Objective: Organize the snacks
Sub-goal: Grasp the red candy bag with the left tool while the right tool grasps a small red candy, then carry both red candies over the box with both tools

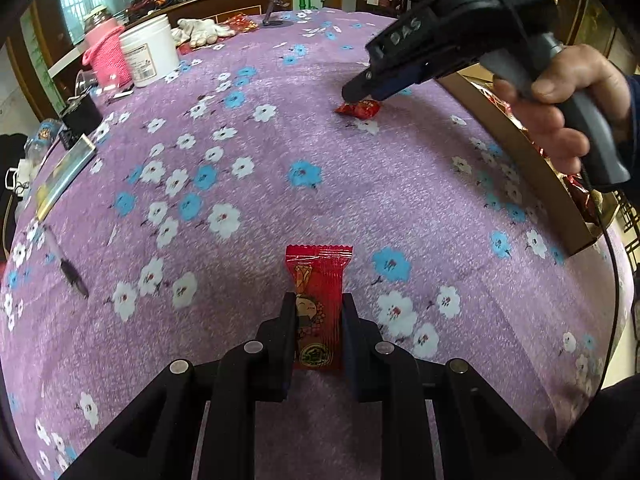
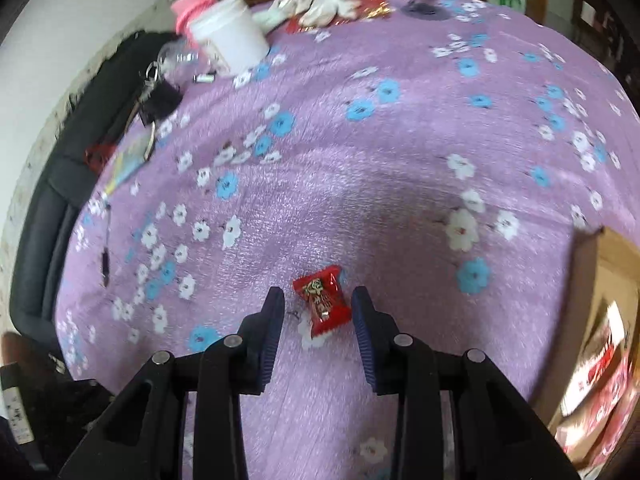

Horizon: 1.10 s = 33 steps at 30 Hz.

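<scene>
1. The left gripper (image 1: 319, 320) is clamped on a tall red snack packet (image 1: 318, 280) standing on end on the purple flowered tablecloth (image 1: 280, 200).
2. The right gripper (image 2: 318, 308) points down with its fingers apart around a small red candy (image 2: 323, 303) lying on the cloth; its pads are not touching it.
3. A cardboard box (image 1: 520, 148) sits at the table's right edge, with red wrapped snacks (image 1: 580, 196) inside.
4. Far off stand a white tub (image 1: 150, 52) and a pink knitted holder (image 1: 106, 56); their contents are hidden.
</scene>
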### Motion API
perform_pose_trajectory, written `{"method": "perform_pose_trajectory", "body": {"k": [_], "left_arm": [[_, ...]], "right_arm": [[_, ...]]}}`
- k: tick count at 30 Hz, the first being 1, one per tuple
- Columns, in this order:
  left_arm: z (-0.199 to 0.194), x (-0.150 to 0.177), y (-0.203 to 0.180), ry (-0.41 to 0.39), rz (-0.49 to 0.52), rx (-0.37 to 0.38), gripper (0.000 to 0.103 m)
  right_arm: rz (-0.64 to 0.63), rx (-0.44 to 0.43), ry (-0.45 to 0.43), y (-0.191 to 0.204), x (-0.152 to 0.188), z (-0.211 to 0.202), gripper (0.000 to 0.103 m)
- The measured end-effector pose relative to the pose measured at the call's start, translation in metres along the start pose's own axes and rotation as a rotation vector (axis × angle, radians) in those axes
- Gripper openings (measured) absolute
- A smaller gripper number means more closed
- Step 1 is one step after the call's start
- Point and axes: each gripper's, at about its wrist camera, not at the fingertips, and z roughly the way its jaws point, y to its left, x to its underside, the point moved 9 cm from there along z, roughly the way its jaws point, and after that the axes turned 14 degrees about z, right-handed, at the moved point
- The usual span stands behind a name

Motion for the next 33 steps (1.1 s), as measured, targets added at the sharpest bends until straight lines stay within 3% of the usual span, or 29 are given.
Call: {"method": "perform_pose_trajectory", "body": {"k": [2,3,4,7,10,21,33], "left_arm": [[0.0,0.001,0.001,-0.003,-0.008,0.004,0.02],[-0.001,0.001,0.001,-0.004,-0.004,0.002,0.02],[-0.001,0.001,0.0,-0.005,0.001,-0.002,0.02],[0.001,0.0,0.0,-0.007,0.006,-0.007,0.02],[0.001,-0.002,-0.001,-0.012,0.005,-0.013,0.02],[0.004,-0.009,-0.008,-0.007,0.009,-0.059,0.02],[-0.007,-0.009,-0.028,0.007,-0.033,-0.126,0.02]], "right_arm": [[-0.023,0.039,0.003,0.0,0.002,0.007,0.031],[-0.024,0.059,0.005,-0.001,0.003,0.009,0.018],[-0.022,0.06,0.011,-0.001,0.006,0.011,0.017],[-0.017,0.08,-0.018,-0.001,0.013,0.005,0.016],[0.025,0.036,-0.02,0.0,0.028,-0.006,0.015],[0.124,-0.067,0.014,0.018,0.132,-0.035,0.015],[0.117,-0.108,0.007,0.006,0.157,-0.059,0.016]]}}
